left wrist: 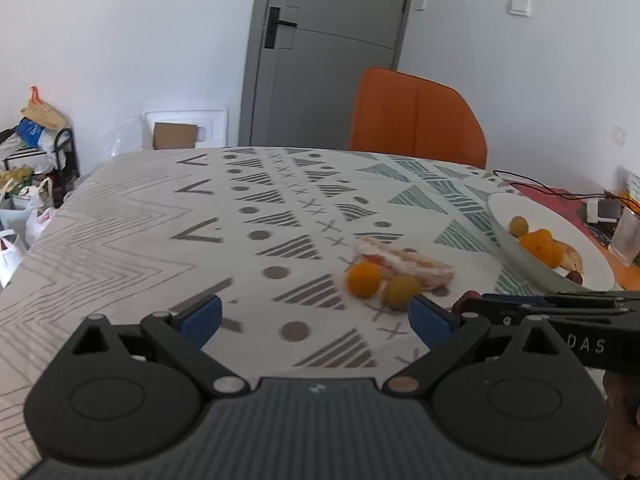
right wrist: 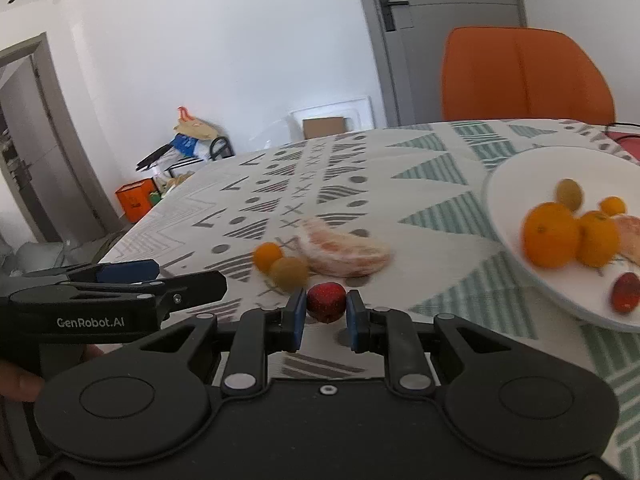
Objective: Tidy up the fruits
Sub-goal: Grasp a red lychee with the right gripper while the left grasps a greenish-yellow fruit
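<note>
My right gripper (right wrist: 326,314) is shut on a small red fruit (right wrist: 326,301), its blue pads pressing both sides. Just beyond it on the patterned tablecloth lie a small orange fruit (right wrist: 268,256), a yellow-green fruit (right wrist: 289,273) and a peeled citrus piece (right wrist: 344,254). The white plate (right wrist: 516,176) to the right holds two oranges (right wrist: 552,234), small yellow fruits and a red one (right wrist: 625,291). My left gripper (left wrist: 316,320) stands open over the cloth, the yellow-green fruit (left wrist: 401,292) by its right fingertip, the orange fruit (left wrist: 364,279) and citrus piece (left wrist: 404,262) beyond. The plate (left wrist: 560,216) sits far right.
An orange chair (left wrist: 416,114) stands at the table's far edge before a grey door (left wrist: 328,48). Cables and small devices (left wrist: 600,208) lie at the far right of the table. Bags and boxes (left wrist: 28,160) crowd the floor on the left.
</note>
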A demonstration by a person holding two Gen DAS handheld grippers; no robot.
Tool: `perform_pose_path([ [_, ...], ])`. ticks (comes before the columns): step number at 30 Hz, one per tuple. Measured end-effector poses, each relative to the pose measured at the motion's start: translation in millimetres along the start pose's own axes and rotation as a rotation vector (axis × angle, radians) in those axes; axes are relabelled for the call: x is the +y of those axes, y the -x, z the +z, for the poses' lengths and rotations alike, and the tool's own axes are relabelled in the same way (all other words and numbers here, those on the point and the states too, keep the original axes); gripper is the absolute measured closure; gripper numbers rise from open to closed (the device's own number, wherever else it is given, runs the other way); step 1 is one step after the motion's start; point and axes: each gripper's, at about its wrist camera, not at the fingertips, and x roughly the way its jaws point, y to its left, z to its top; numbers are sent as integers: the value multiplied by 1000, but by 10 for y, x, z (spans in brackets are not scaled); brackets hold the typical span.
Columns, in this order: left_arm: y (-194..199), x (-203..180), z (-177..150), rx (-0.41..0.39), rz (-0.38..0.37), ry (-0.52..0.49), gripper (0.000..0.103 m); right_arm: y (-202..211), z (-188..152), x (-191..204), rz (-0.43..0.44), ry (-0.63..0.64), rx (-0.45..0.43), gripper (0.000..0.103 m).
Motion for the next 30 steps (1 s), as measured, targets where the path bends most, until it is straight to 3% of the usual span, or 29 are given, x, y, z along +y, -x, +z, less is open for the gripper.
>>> perform_pose_path([
  [11,-145,-219,32,-6,-29,-25,12,170,-5,-303,-51,-55,-36,83],
  [15,-205,-285,35,-2,-34,-30,21,191,-6,-383,-58,-68,-40,83],
  [22,-343,-377,31,22,-63,-35,46,227,-11,-480,-70,-86,-47,83],
  [30,-453,-494,51,48,-28,-68,48,198,-25,-550,-71,-105,-40,83],
])
